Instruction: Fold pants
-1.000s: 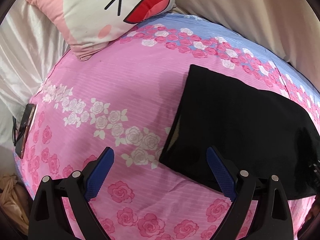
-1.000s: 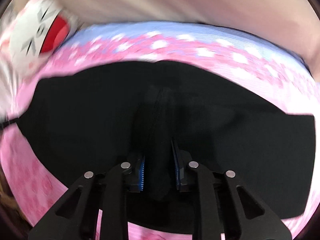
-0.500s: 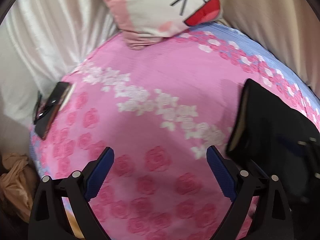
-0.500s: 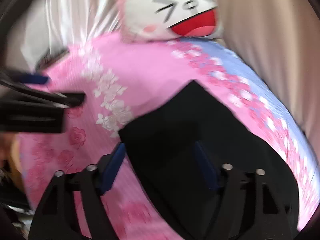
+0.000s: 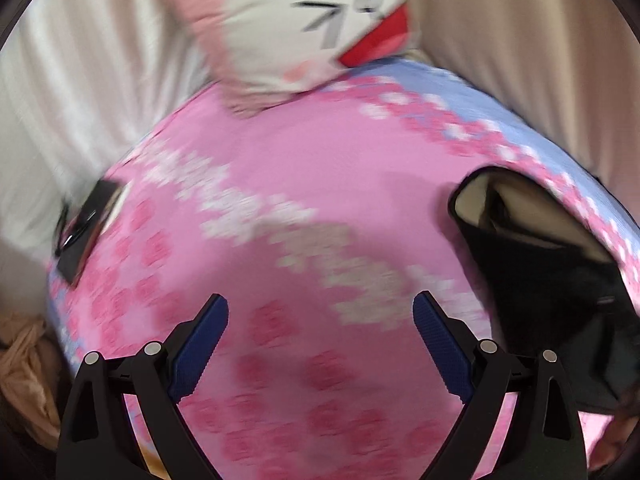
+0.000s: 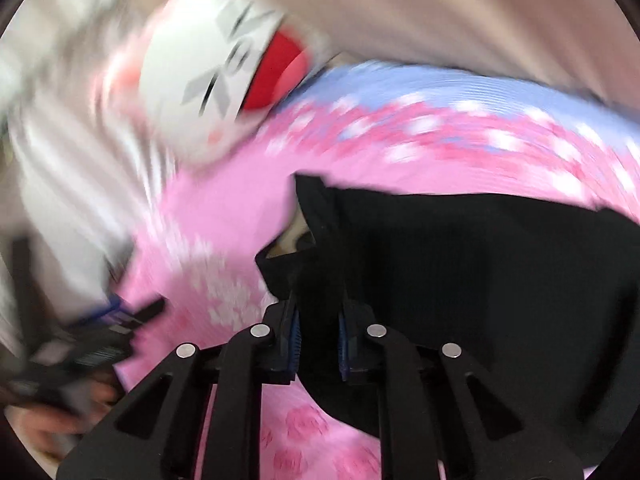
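R tongs pinched on pants edge, lifted off bed, prob. mid-fold (blurry); L tongs wide open, holding nothing; next: carry edge over, lay flat.

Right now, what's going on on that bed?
A person is folding black pants on a pink flowered bedspread, one handheld gripper per hand. The right gripper is shut on a bunch of the pants, lifting an edge so the pale lining shows. The left gripper is open and empty above bare bedspread, left of the pants. A cartoon-face pillow lies at the far end, a phone near the left edge.
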A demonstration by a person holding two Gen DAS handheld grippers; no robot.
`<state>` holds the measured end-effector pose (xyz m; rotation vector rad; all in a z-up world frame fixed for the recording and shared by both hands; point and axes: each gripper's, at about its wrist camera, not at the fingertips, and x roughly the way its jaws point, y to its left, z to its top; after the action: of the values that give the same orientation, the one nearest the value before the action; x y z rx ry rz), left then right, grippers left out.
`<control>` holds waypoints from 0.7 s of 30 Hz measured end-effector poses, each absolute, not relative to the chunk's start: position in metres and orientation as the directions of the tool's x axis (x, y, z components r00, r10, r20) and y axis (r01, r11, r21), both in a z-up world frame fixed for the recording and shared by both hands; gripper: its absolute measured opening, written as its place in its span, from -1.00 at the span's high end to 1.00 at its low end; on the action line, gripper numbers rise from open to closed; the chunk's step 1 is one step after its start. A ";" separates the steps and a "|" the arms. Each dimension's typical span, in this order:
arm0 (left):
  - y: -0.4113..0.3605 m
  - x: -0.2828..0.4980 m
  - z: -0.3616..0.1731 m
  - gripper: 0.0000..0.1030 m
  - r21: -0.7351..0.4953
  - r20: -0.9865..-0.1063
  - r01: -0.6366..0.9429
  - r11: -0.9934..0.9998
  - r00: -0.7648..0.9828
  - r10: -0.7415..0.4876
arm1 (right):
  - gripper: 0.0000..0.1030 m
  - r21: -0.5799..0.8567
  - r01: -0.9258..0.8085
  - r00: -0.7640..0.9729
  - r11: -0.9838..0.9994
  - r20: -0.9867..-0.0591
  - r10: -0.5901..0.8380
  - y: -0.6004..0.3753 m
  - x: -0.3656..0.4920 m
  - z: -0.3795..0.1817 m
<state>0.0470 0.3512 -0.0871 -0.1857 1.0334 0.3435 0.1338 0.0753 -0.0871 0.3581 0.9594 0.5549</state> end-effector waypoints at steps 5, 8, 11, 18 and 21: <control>0.273 0.088 -0.079 -0.78 -0.001 -0.850 -0.194 0.981 0.516 0.101 | 0.75 0.692 0.022 0.618 0.722 -0.577 0.534 -0.108 0.101 -0.084; 0.222 0.106 -0.081 -0.78 0.005 -0.850 -0.086 0.996 0.524 0.050 | 0.75 0.714 0.209 0.686 0.668 -0.594 0.420 -0.201 0.063 -0.107; 0.167 0.118 -0.089 -0.78 -0.002 -0.862 0.029 1.000 0.507 -0.017 | 0.74 0.689 0.399 0.666 0.605 -0.671 0.324 -0.272 0.029 -0.157; 0.057 0.125 -0.112 -0.78 0.016 -0.891 0.235 0.972 0.444 -0.092 | 0.00 0.817 0.352 0.735 0.457 -0.543 0.405 -0.297 0.004 -0.187; 0.034 0.123 -0.115 -0.78 0.013 -0.897 0.273 0.962 0.428 -0.110 | -0.51 0.825 0.314 0.758 0.470 -0.516 0.399 -0.295 -0.002 -0.176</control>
<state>0.1227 0.0343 -0.1154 0.1657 1.1046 -0.2405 -0.0020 -0.2950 -0.1756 1.1092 0.7482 0.0579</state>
